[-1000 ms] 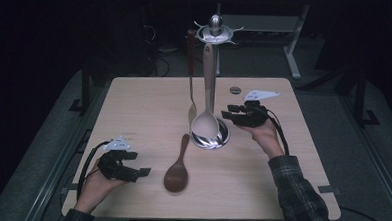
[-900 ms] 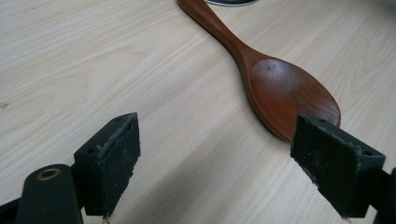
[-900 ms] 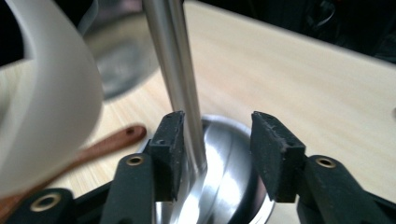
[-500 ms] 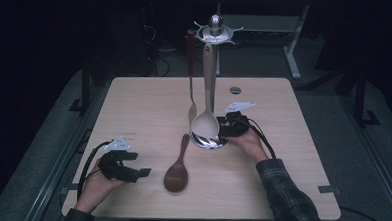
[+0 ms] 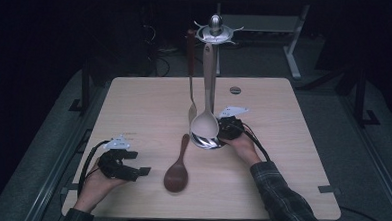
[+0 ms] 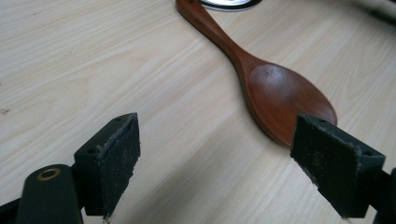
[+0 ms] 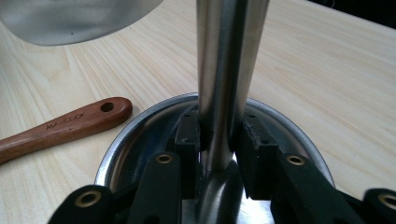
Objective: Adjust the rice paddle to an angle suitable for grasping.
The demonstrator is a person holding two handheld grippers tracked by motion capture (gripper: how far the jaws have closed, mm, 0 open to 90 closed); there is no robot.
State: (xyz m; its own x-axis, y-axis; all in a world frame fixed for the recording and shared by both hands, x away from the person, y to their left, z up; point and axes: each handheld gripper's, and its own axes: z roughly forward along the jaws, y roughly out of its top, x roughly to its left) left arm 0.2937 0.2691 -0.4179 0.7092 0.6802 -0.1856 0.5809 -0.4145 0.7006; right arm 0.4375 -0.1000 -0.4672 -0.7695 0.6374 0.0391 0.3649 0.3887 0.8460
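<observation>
The right gripper (image 5: 222, 132) is down at the foot of the utensil stand (image 5: 213, 81), and its jaws have just been closing in: in the right gripper view the two pads (image 7: 188, 140) sit on either side of the steel pole (image 7: 226, 79), pressed against it just above the round base dish (image 7: 135, 140). So that gripper is clamped on the stand's pole, low down, with the base rim curving right in front of it.

A pale ladle (image 5: 205, 122) hangs from the stand's top ring, its bowl just beside that gripper, and a darker utensil (image 5: 190, 70) hangs next to it.

Over on the near left, the left gripper (image 5: 131, 170) rests low at the table (image 5: 292, 159), jaws spread wide with nothing between them. The wooden spoon (image 5: 176, 173) lies flat on the table just to its right, bowl toward the person, handle pointing up at the stand's base. In the left gripper view the spoon's bowl (image 6: 285, 100) sits just beyond the right-hand pad, near but apart from it.
</observation>
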